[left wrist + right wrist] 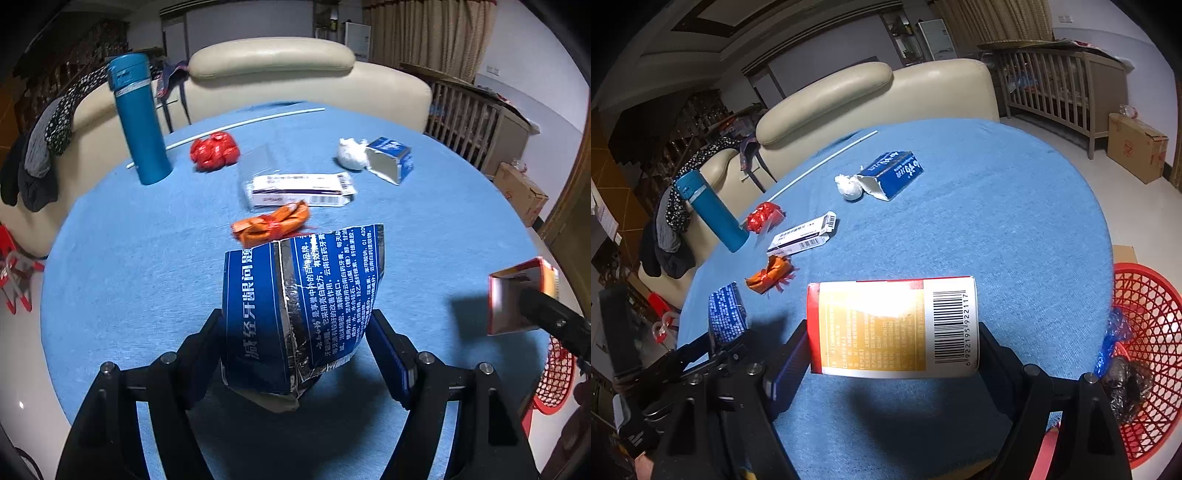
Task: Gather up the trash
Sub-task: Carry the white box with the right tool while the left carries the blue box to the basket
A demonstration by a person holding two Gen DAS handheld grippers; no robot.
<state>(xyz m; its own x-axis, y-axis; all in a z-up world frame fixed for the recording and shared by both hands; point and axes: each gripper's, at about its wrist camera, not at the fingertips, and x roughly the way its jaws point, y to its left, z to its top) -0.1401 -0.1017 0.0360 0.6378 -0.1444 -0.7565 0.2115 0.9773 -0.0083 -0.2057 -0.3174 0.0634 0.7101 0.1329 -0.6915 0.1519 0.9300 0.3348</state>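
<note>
Your left gripper [301, 332] clamps a torn blue box [295, 306] at lower centre of its view, above the blue table [129, 258]. Your right gripper [892, 354] pinches a red-and-gold box [892, 326] by its ends, low in its frame. Beyond lie an orange wrapper [271, 225], a white carton [301, 190], a red wrapper [214, 150], a tissue wad [350, 153] and a small blue box [391, 158]. At right edge sits the red basket [1145, 332].
</note>
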